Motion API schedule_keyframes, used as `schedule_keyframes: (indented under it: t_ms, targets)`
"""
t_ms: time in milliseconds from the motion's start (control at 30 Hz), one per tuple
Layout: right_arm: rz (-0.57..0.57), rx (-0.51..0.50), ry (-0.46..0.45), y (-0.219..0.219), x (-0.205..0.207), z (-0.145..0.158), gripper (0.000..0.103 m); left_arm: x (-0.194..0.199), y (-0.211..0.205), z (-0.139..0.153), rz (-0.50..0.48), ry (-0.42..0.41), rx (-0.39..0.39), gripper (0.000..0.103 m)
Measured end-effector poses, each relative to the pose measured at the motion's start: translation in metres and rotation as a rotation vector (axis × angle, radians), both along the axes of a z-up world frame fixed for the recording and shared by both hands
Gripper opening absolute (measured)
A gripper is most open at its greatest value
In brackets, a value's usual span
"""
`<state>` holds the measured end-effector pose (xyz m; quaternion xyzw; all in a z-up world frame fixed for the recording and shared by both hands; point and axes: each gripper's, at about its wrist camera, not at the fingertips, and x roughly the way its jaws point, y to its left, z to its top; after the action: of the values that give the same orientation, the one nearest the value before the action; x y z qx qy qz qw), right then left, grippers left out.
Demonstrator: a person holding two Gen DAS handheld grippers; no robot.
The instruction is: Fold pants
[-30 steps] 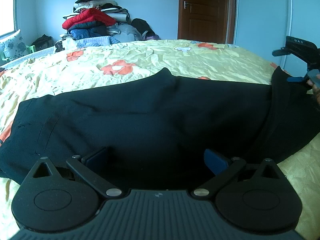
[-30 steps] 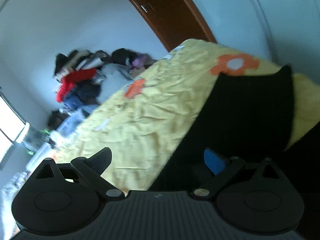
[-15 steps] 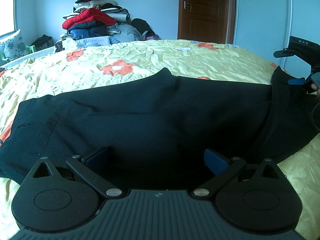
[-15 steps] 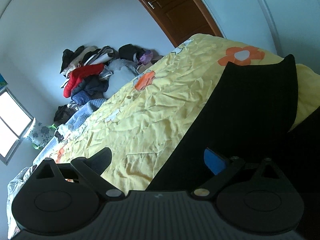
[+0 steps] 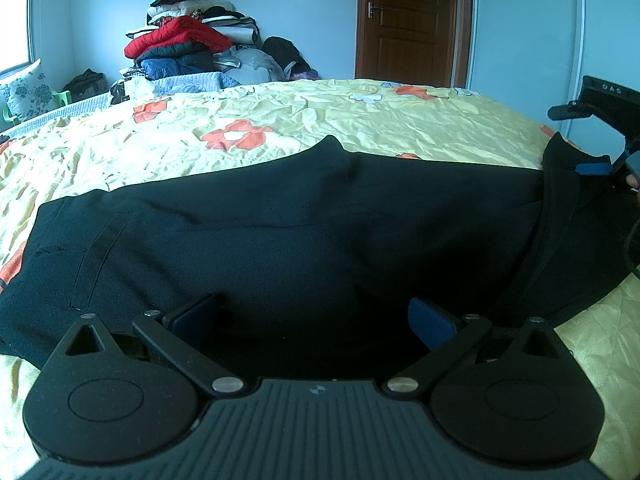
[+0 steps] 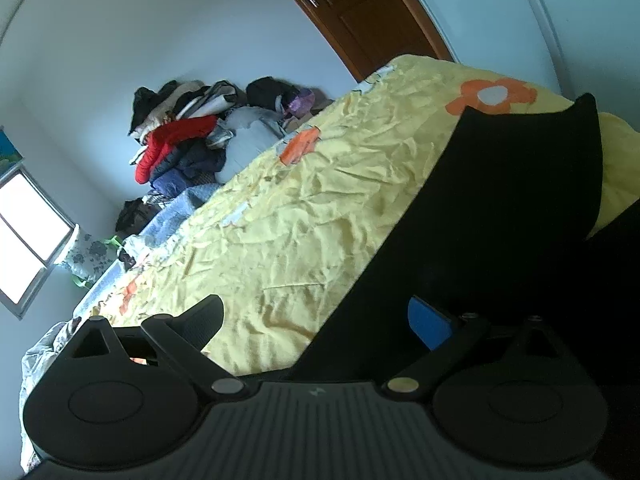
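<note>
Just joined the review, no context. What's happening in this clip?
A person with a handheld two-finger tool in each hand is folding black fabric pants spread across a yellow floral bedspread. The left tool sits open, low over the near edge of the pants, gripping nothing. The right tool, also open, is at the far right end, where a flap of the fabric stands up. No fold looks complete yet.

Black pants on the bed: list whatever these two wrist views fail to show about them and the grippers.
- Near edge of the black pants: left wrist view, hidden behind the left gripper body.
- Their right end: cut off by the frame edge in both views.
- Right gripper contact: right wrist view, cloth under the open jaws is featureless black, so touching cannot be told.
- Clothes pile: single garments too small.
</note>
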<state>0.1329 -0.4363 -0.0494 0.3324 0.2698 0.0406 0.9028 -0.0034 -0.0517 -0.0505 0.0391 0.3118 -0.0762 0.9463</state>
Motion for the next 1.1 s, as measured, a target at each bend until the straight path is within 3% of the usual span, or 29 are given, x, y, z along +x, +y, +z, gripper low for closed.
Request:
schedule_keyframes:
  t_ms: [300,700,1100]
  targets:
    - [-0.004,-0.036,-0.021,-0.008,-0.020,0.013,0.100,0.000,0.000,0.000,0.000,0.001,0.000,0.103]
    - [0.028,-0.048,-0.017,0.005,-0.016,0.010,0.100,0.000,0.000,-0.001,0.001,0.000,0.000,0.103]
    - [-0.019,-0.031,-0.019,-0.011,-0.027,0.011,0.100,0.000,0.001,-0.001,0.001,0.001,0.000,0.103]
